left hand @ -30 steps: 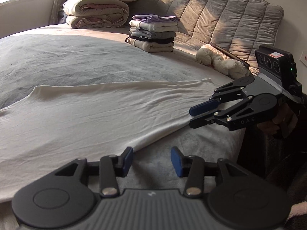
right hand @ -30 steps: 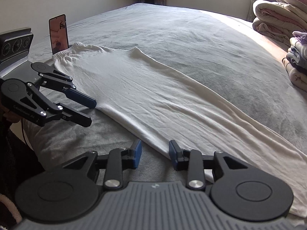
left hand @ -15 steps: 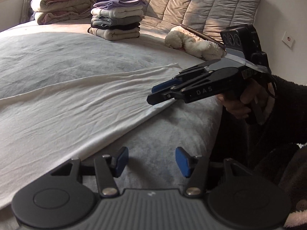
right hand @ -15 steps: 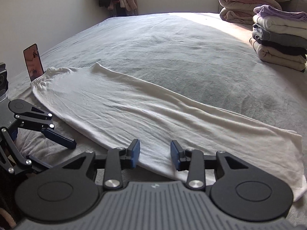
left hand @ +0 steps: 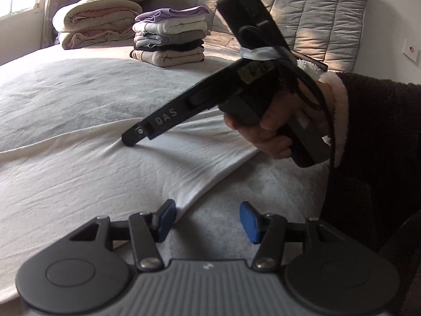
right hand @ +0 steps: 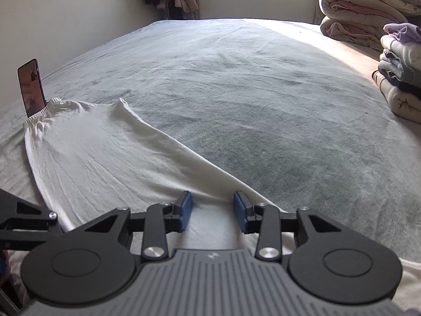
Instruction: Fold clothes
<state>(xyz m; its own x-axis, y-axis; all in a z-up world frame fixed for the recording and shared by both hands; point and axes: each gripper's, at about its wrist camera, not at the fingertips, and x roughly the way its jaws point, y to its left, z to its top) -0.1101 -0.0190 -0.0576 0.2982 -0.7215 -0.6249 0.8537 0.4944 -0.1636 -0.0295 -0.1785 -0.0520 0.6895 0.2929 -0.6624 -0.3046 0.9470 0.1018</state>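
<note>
A long white garment (left hand: 105,171) lies flat on the grey bed cover (left hand: 65,92), with its elastic waistband (right hand: 50,105) at the far end in the right wrist view. My left gripper (left hand: 208,221) is open at the garment's near edge. Its left pad (left hand: 167,218) is against the cloth's hem and its right pad is over bare cover. My right gripper (right hand: 213,210) is open and low on the garment (right hand: 105,163), with cloth lying between its fingers near the far edge. Seen from the side, the right gripper (left hand: 131,139) has its tip down on the cloth, held by a hand (left hand: 268,134).
A stack of folded clothes (left hand: 169,39) and rolled duvets (left hand: 97,21) sit by the quilted headboard (left hand: 315,13). A phone (right hand: 30,87) stands upright just beyond the waistband. A dark sleeve (left hand: 373,158) fills the right side. The left gripper's black linkage (right hand: 23,221) shows at lower left.
The right gripper swung in from beside the bed and came down onto the garment's end. The left gripper slid along the near edge to the hem, its jaws slightly wider.
</note>
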